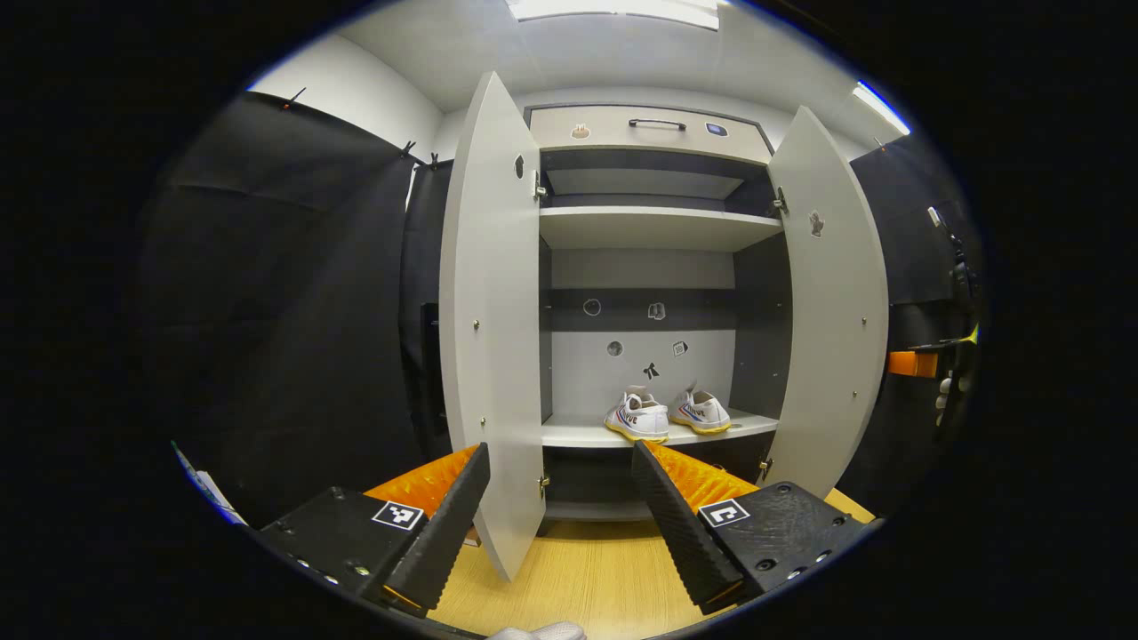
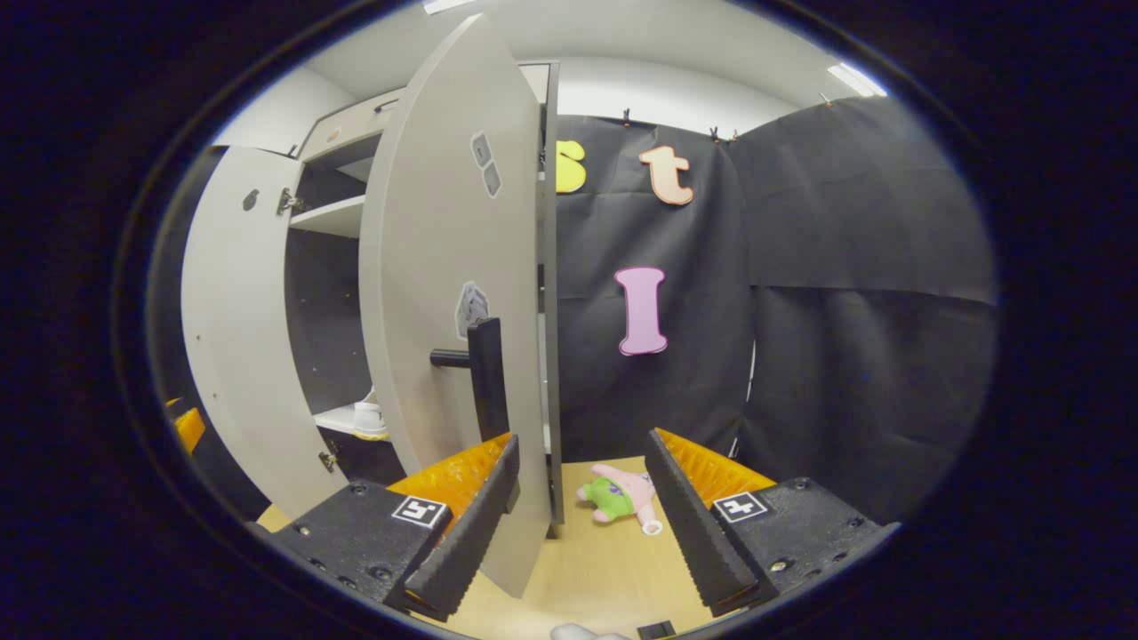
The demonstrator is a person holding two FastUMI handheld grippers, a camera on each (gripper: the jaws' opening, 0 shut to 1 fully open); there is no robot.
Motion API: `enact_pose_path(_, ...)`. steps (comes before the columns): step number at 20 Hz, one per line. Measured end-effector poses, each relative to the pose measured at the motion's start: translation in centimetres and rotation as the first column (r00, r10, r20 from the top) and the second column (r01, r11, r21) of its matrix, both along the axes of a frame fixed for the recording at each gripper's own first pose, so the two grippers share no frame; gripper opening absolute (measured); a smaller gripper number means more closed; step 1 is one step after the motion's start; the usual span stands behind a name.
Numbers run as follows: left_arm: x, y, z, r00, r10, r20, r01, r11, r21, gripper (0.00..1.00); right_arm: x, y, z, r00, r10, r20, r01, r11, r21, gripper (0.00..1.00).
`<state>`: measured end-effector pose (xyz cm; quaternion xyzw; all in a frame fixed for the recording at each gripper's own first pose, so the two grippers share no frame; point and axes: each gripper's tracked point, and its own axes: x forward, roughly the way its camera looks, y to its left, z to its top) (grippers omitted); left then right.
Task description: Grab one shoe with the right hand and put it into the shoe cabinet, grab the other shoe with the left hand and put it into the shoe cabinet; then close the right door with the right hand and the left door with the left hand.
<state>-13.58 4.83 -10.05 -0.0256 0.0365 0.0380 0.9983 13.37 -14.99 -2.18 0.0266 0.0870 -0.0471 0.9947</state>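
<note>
Shoes (image 1: pixel 667 415) side by side on cabinet shelf (image 1: pixel 578 434), heels outward, both jaws wide, empty.

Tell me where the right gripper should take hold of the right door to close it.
Probably the black handle on the right door. It is an upright bar standing off the panel on a short post, so the open right gripper could close its fingers across it from the door's outer face, then swing the door shut.

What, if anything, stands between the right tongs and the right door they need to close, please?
Nothing visible does. The open right tongs sit right at the right door, whose edge passes between the fingers. The plush toy lies on the floor beyond the door, outside its closing swing.
</note>
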Motion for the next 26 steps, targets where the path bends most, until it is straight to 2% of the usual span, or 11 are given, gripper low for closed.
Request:
enact_pose_path(8,-0.9,3.2,0.3,0.999,0.039,0.002,-0.039,0.999,0.027,0.96,2.1,8.6,0.2,0.990,0.142,0.025,-0.143,0.989,0.041,0.95)
enact_pose_path(11,-0.8,5.0,0.7,0.998,0.060,0.016,-0.060,0.998,0.032,0.96,1.0,11.3,0.3,0.983,0.180,0.023,-0.180,0.983,0.031,0.99)
enact_pose_path(15,1.2,8.5,1.1,0.994,0.098,0.044,-0.100,0.994,0.052,0.96,-2.0,15.0,0.4,0.969,0.248,0.016,-0.248,0.968,0.021,0.99)
enact_pose_path(17,2.5,10.9,1.3,0.990,0.130,0.057,-0.133,0.990,0.054,0.96,-3.4,16.4,0.8,0.964,0.266,0.017,-0.266,0.964,0.002,0.99)
enact_pose_path(18,2.9,12.4,1.2,0.986,0.155,0.057,-0.158,0.986,0.052,0.96,-4.0,17.1,1.0,0.961,0.274,0.022,-0.274,0.962,-0.008,0.96)
enact_pose_path(19,3.4,14.0,1.3,0.981,0.182,0.065,-0.185,0.982,0.045,0.96,-4.6,17.4,1.3,0.961,0.276,0.028,-0.276,0.961,-0.019,0.99)
enact_pose_path(20,4.0,15.7,1.5,0.977,0.203,0.067,-0.206,0.978,0.040,0.96,-5.1,17.6,1.4,0.962,0.272,0.031,-0.271,0.962,-0.030,0.96)
enact_pose_path(22,4.7,18.8,1.7,0.967,0.243,0.080,-0.248,0.968,0.050,0.96,-5.8,18.1,1.1,0.961,0.276,0.029,-0.275,0.960,-0.047,0.99)
enact_pose_path(26,7.3,21.0,0.5,0.969,0.238,0.058,-0.243,0.966,0.084,0.95,-6.8,17.7,-1.2,0.969,0.245,-0.031,-0.246,0.969,-0.027,0.99)
